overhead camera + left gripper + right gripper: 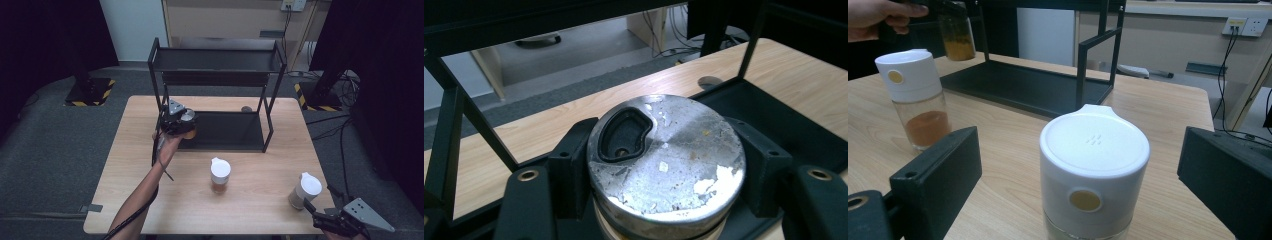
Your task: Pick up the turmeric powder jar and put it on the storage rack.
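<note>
- The left gripper point(664, 200) has its jaws pinching a small jar point(666, 160) with a scratched silver lid. One black jaw presses on each side of the lid.
- In the high view the left gripper point(176, 119) holds the jar point(188, 125) over the front left corner of the black rack point(218, 75), just above the rack's low shelf point(230, 132).
- The jar has yellow powder in it, as the right gripper view shows point(957, 37).
- The step in hand looks like putting the jar on the low shelf. To do it well, the person should keep the jar straight up, slip it in between the rack's thin legs without a bump, and set it flat before letting go.
- The right gripper point(1078, 200) has its jaws spread wide. A white-capped bottle point(1094, 175) stands between them, but the jaws do not touch it.
- That bottle point(305, 190) stands at the near right of the worktop point(135, 190).
- A second white-capped bottle point(220, 175), with brown powder, stands in the middle of the worktop, well apart from the first.
</note>
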The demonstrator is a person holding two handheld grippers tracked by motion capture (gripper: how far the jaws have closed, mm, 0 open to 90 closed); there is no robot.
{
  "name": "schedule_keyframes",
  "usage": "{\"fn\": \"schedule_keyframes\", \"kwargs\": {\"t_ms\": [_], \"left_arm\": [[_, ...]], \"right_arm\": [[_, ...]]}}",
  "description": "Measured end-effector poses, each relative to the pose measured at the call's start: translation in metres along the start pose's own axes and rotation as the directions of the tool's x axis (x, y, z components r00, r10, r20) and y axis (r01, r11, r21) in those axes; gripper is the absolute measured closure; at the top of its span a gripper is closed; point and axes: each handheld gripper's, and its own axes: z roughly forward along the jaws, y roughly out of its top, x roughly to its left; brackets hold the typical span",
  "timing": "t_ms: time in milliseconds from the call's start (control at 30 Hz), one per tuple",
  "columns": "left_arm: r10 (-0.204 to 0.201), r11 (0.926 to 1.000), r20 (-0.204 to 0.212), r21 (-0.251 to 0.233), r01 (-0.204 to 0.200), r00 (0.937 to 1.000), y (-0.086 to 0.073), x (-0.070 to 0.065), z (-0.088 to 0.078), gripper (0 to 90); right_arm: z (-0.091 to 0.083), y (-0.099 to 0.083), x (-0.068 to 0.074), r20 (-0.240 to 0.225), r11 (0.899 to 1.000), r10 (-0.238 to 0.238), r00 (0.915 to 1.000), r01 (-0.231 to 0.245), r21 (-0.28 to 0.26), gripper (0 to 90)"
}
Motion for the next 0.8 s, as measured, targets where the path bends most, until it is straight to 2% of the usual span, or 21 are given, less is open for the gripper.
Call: {"fn": "schedule_keyframes", "kwargs": {"t_ms": [100, 133, 233, 267, 367, 533, 800], "left_arm": [[0.003, 1.0, -0.006, 0.006, -0.003, 1.0, -0.002, 0.0, 0.004, 33.9], [0.001, 0.9999, -0.019, 0.011, -0.001, 0.9998, -0.004, -0.001, 0.008, 33.9], [-0.034, 0.9992, -0.033, 0.017, 0.035, 0.9989, -0.007, 0.003, 0.013, 33.9], [-0.034, 0.9992, -0.033, 0.017, 0.035, 0.9989, -0.007, 0.003, 0.013, 33.9], [-0.08, 0.9967, -0.035, 0.008, 0.08, 0.9962, -0.011, 0.006, 0.019, 33.9], [-0.069, 0.997, -0.052, 0.03, 0.071, 0.9963, -0.013, 0.007, 0.026, 33.9], [-0.071, 0.9967, -0.069, 0.035, 0.074, 0.9951, -0.022, 0.005, 0.035, 33.9]], "right_arm": [[0.0, 0.0, 0.0, -0.001, 1.0, 0.002, 1.0, -0.002, 0.0, 4.1], [0.0, 0.0, 0.0, -0.001, 1.0, 0.001, 1.0, -0.001, 0.0, 4.1], [0.0, 0.0, 0.0, -0.003, 1.0, -0.002, 1.0, 0.002, 0.0, 4.1], [0.0, 0.0, 0.0, -0.003, 1.0, -0.003, 1.0, 0.003, 0.001, 4.1], [0.001, 0.0, 0.0, -0.003, 1.0, -0.001, 1.0, 0.001, 0.003, 4.1], [0.0, 0.0, 0.0, -0.003, 1.0, -0.003, 1.0, 0.003, 0.002, 4.1], [0.0, 0.0, 0.0, -0.004, 1.0, -0.003, 1.0, 0.003, 0.001, 4.1]]}}
